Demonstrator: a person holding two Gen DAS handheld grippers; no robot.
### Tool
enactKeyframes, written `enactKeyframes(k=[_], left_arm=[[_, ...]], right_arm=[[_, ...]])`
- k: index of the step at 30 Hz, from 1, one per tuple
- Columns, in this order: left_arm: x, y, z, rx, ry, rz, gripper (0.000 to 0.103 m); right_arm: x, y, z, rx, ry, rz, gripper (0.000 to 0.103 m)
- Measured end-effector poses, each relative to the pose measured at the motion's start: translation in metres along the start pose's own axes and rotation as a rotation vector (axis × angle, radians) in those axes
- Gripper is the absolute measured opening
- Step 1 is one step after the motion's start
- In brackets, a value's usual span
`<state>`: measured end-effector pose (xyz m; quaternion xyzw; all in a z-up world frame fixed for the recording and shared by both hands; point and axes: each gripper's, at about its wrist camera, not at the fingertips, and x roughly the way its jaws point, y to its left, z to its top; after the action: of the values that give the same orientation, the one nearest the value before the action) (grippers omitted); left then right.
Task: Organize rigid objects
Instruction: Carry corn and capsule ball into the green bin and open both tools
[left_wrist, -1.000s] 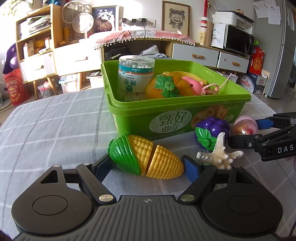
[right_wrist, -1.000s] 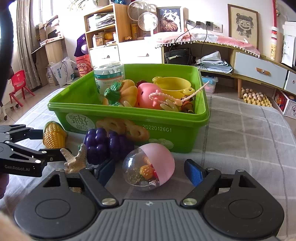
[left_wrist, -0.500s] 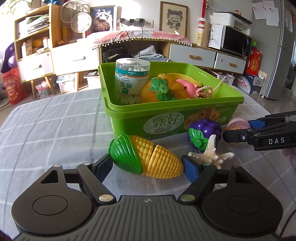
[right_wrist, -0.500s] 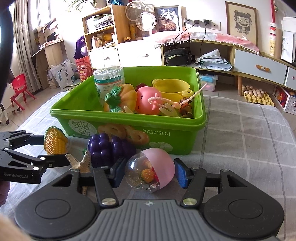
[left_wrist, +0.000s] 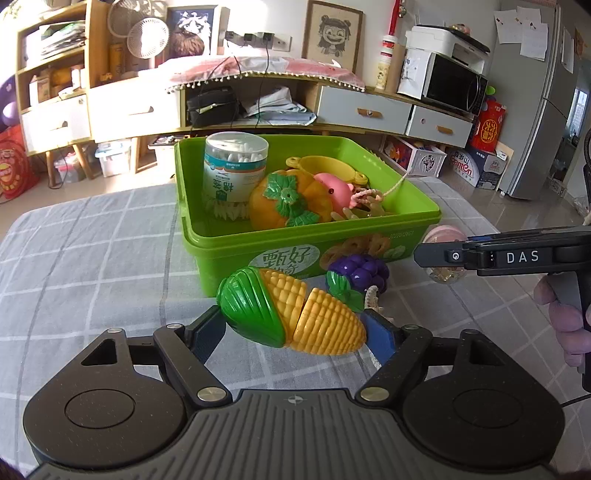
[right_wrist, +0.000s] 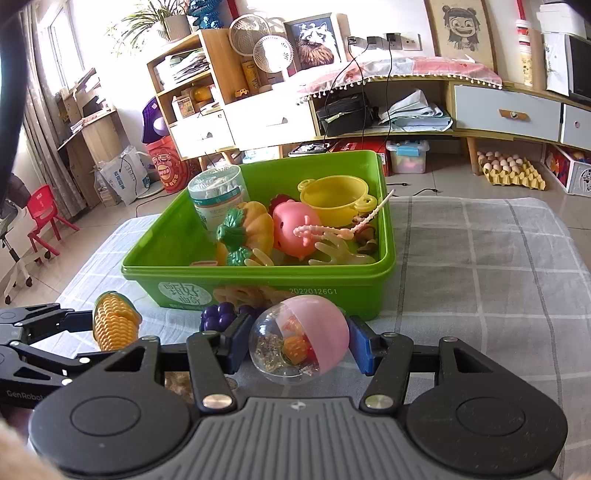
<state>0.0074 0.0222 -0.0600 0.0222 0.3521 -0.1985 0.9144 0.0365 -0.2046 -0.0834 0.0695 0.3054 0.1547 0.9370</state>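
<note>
A toy corn (left_wrist: 295, 310), green husk and yellow cob, hangs just above the checked cloth with my left gripper (left_wrist: 293, 332) shut on its two ends. The right wrist view shows this corn (right_wrist: 114, 325) at the left. My right gripper (right_wrist: 297, 345) is shut on a pink and clear capsule ball (right_wrist: 299, 339), held off the cloth. Both stand just in front of the green box (left_wrist: 236, 254), which holds several toys. Purple toy grapes (left_wrist: 356, 271) and a starfish (left_wrist: 371, 295) lie on the cloth against the box's front wall, the starfish partly hidden by the corn.
Inside the box stand a cotton swab jar (left_wrist: 234, 170), a toy pumpkin (left_wrist: 284, 206), a pink pig (right_wrist: 291, 229) and a yellow pot (right_wrist: 332, 201). A gloved hand (left_wrist: 565, 317) grips the right gripper's handle. Grey checked cloth (right_wrist: 480, 266) stretches right of the box.
My right gripper has shut on the capsule ball. Both grippers have risen, the corn and the ball coming up off the cloth with them; the box now sits lower and farther away.
</note>
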Motion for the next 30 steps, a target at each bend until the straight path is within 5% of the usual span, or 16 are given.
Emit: enactKeyframes(k=[17, 30], left_arm=[[-0.004, -0.004, 0.045, -0.109, -0.037, -0.013, 0.078], [0.044, 0.012, 0.075, -0.017, 0.031, 0.093, 0.078]], right_arm=[[-0.023, 0.002, 0.037, 0.122, -0.089, 0.028, 0.029], [0.009, -0.007, 0.058, 0.144, -0.117, 0.025, 0.029]])
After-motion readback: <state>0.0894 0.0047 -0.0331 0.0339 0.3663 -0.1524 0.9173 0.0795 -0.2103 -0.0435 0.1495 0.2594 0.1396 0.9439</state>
